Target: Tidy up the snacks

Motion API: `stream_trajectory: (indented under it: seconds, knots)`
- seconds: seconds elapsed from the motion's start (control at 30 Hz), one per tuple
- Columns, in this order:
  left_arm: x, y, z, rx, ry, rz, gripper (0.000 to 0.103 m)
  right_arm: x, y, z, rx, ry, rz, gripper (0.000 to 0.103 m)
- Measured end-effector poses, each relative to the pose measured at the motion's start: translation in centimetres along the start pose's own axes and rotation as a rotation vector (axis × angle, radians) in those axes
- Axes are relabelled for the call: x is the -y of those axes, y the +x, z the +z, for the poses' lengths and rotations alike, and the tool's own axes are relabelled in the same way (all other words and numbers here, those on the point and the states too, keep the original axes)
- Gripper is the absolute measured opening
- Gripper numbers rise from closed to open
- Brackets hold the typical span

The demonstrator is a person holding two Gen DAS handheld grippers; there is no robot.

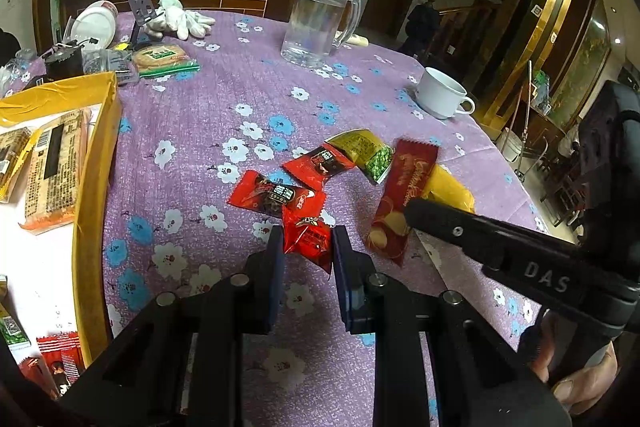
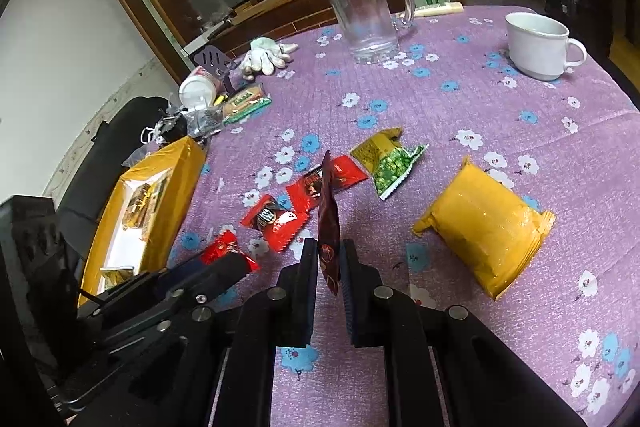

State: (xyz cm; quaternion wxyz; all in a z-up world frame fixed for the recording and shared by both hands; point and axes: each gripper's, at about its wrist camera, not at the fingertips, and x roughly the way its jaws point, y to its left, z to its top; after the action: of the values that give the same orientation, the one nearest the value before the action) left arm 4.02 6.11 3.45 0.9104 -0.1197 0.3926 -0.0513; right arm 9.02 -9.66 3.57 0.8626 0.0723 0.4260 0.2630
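The yellow-rimmed box sits at the left edge of the surface, with wrapped snack bars lying inside it. Right of the box, the left gripper has its fingers pinching a small red candy packet. Beyond it, two more red packets lie flat, then a green pea packet further right of the box. The right gripper has its fingers pressed on a dark red cookie wrapper, held on edge. A yellow snack pack lies right of that. Far from the box stand a glass mug and a white cup.
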Motion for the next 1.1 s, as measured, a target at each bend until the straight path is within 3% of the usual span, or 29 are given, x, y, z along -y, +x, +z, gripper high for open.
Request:
stream_trajectory:
  seconds: [1.1]
  knots:
    - [-0.09,0.06,0.02,0.012,0.002,0.017,0.020,-0.15,-1.13,0.15,0.051,-0.001,0.019,0.010]
